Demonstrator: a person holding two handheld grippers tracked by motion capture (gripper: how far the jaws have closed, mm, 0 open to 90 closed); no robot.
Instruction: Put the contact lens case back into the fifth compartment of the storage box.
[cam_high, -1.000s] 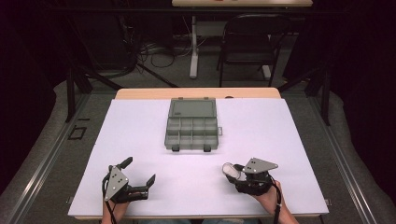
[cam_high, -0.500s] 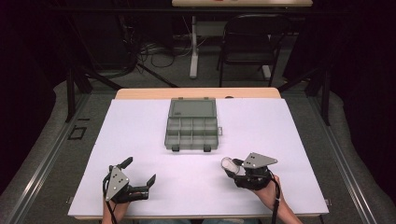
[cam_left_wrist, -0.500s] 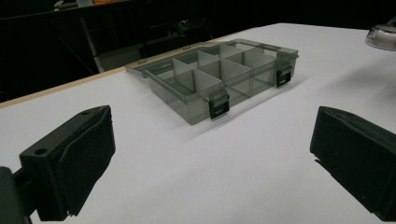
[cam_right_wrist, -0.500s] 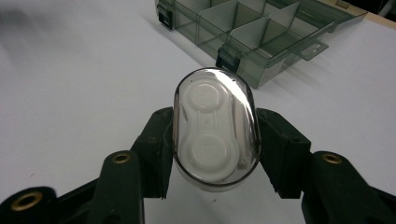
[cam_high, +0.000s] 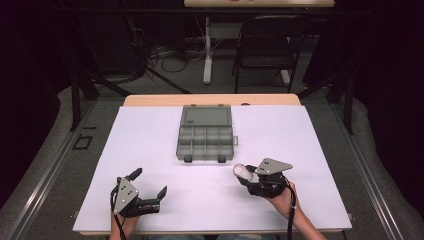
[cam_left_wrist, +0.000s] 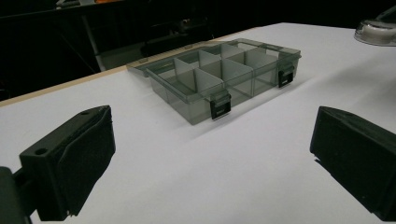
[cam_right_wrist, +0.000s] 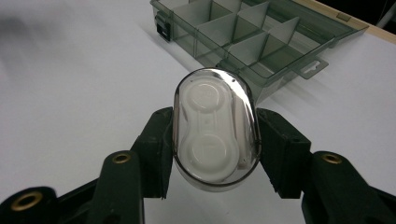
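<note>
Right tool (cam_right_wrist: 212, 135) clenched on clear oval case (cam_right_wrist: 215, 135), held above bench (cam_high: 300, 150) just short of open organizer box (cam_high: 205, 135). Left tool (cam_high: 150, 189) released, idle. Risk: smooth curved shell slipping from pads (cam_right_wrist: 280, 149); case too large for small compartments, catching on dividers.

At the lower left of the high view, the left gripper (cam_high: 150, 189) lies low with jaws spread wide. At the lower right, the right gripper (cam_high: 244, 172) has jaws clamped.
</note>
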